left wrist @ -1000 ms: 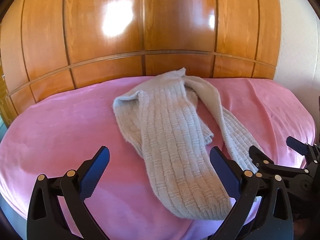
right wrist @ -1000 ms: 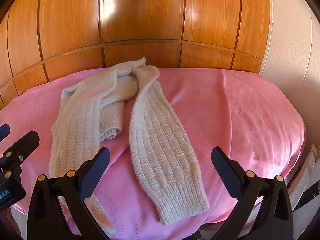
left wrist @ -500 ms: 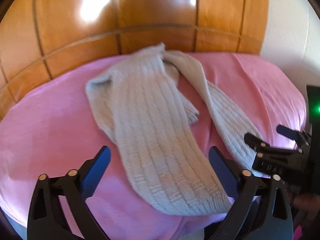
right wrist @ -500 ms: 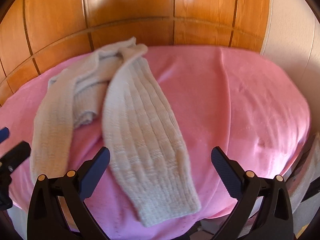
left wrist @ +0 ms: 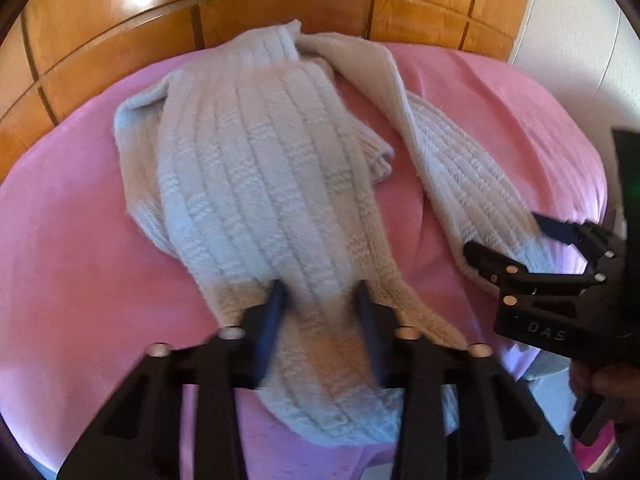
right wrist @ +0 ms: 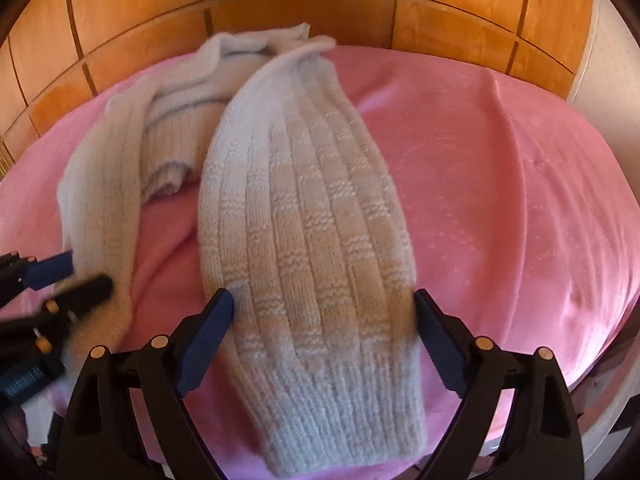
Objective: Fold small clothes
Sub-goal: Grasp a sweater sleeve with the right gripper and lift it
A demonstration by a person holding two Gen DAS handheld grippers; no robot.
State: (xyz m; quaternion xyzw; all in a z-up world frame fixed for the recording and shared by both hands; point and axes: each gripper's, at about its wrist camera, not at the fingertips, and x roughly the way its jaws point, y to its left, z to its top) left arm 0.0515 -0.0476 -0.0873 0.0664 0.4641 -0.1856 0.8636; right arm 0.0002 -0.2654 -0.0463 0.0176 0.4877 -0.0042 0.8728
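The knitted leggings [left wrist: 256, 168] lie spread, unfolded, mid-frame on the pink bed [left wrist: 72, 240]. The left gripper [left wrist: 318, 312] has just been closing and pinches one leg end. The right gripper [right wrist: 324, 316], also closing, straddles the other end, not yet pinching. All folding is left.

bare pink bedspread [right wrist: 500, 184] rightward, wooden headboard [right wrist: 320, 8] blocking beyond

Pale ribbed knit leggings [left wrist: 256, 168], splayed legs, on pink bed
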